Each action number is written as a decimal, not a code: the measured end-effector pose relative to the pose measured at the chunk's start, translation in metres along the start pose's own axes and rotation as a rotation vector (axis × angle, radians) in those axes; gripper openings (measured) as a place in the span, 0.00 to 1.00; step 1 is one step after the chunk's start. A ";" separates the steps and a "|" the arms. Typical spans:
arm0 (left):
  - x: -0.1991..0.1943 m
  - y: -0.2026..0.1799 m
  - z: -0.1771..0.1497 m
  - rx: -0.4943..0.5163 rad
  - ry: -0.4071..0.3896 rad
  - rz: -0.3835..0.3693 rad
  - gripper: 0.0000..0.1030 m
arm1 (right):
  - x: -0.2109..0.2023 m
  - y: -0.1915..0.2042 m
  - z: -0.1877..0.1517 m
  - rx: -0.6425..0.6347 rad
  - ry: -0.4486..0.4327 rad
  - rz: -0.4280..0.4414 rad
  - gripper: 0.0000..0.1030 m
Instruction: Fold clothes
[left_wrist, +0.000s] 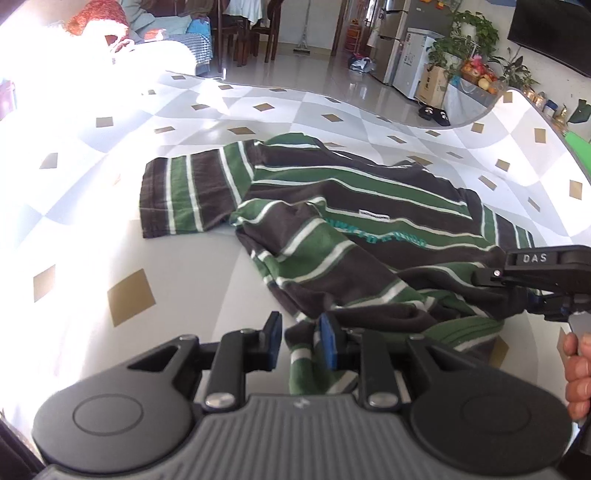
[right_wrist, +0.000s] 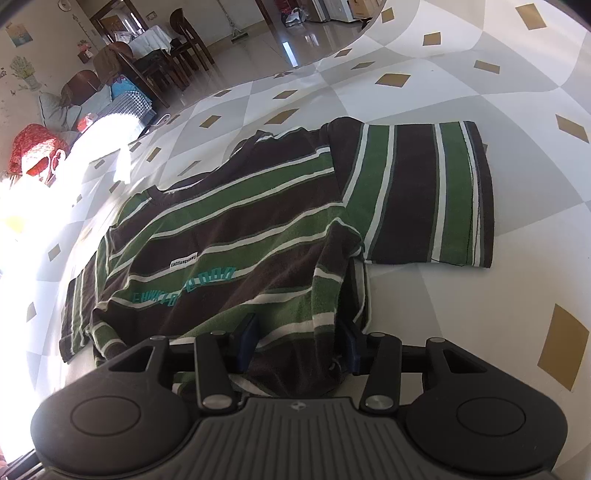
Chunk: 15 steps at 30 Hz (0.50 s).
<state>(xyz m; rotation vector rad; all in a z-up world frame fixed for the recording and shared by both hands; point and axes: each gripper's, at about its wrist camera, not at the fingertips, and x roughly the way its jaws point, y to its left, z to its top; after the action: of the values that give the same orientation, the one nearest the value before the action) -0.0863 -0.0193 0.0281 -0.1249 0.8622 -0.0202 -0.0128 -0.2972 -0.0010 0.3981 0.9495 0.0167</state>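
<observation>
A striped T-shirt (right_wrist: 236, 236) in green, brown and white is lying face up across the middle of the worktop (left_wrist: 129, 295), which is wearing a grey-and-white diamond-patterned cover — its chest lettering is showing and both short sleeves are spreading flat toward opposite sides. The hem is bunching up at the near edge, where both tools are working. The left gripper (left_wrist: 301, 338) is pinching the hem, a fold of striped cloth sitting between its blue pads, jaws clenched on it. The right gripper (right_wrist: 301, 343) is gripping a thicker gather of the same hem — fabric is filling the gap between its pads. A hand (left_wrist: 578, 376) is holding the right tool's handle
</observation>
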 end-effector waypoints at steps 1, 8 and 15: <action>0.000 0.006 0.001 -0.009 -0.002 0.043 0.20 | 0.000 0.000 0.000 -0.001 -0.002 -0.005 0.42; 0.006 0.042 0.000 -0.142 0.058 0.067 0.20 | -0.002 0.001 0.001 -0.007 -0.015 -0.041 0.42; 0.003 0.031 -0.002 -0.140 0.080 -0.130 0.41 | -0.022 0.008 0.002 -0.034 -0.075 -0.047 0.45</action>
<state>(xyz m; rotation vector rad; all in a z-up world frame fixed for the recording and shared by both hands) -0.0867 0.0111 0.0212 -0.3133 0.9340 -0.0874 -0.0231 -0.2941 0.0200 0.3422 0.8833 -0.0249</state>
